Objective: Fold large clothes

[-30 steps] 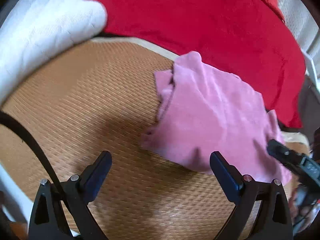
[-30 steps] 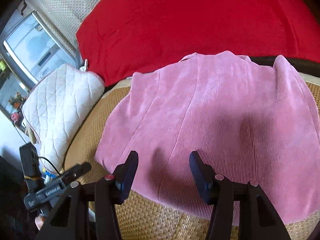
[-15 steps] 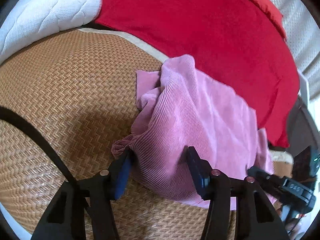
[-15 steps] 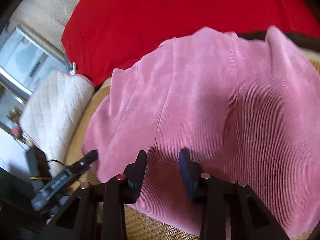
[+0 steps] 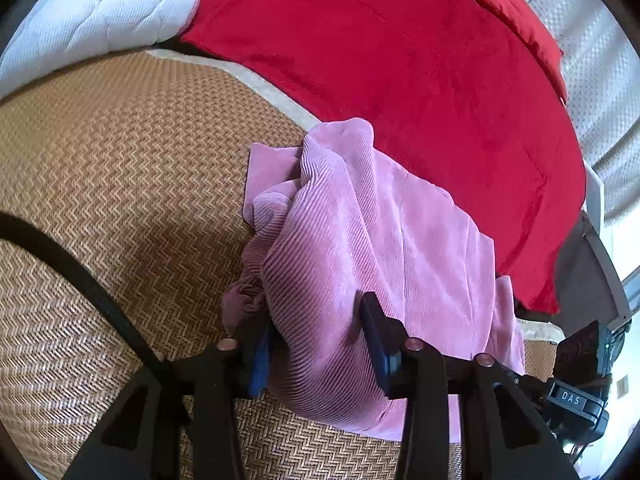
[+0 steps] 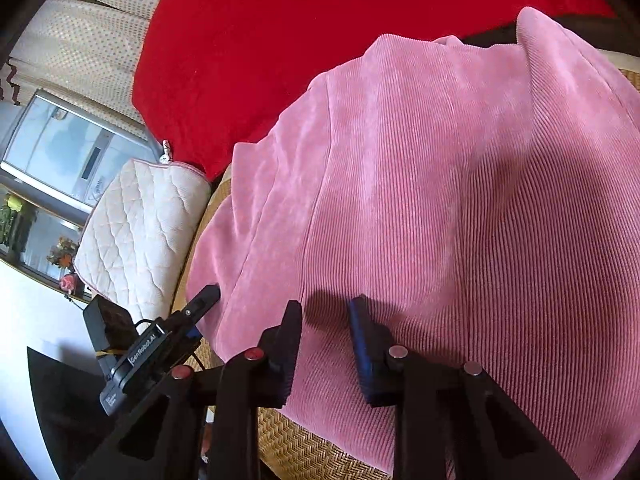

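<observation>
A pink ribbed garment (image 5: 380, 240) lies crumpled on a woven straw mat (image 5: 120, 160). My left gripper (image 5: 316, 312) is at its near left corner, jaws closing. A raised ridge of the cloth fills the gap and both pads press on it. In the right wrist view the pink garment (image 6: 440, 200) spreads wide. My right gripper (image 6: 324, 312) sits on its near edge with jaws closing. The cloth between its fingers still looks flat and the pads stand apart from it. The left gripper's fingertip (image 6: 204, 300) shows at the garment's left corner.
A red blanket (image 5: 400, 60) covers the bed behind the garment. A white quilted pillow (image 5: 100, 8) lies at the far left, also in the right wrist view (image 6: 140, 232). A black cable (image 5: 80, 276) crosses the mat at left. A window (image 6: 60, 152) is beyond the bed.
Both grippers came forward and down onto the garment's near edge and narrowed their jaws. The left one went from wide open over the mat to gathering a ridge of cloth.
</observation>
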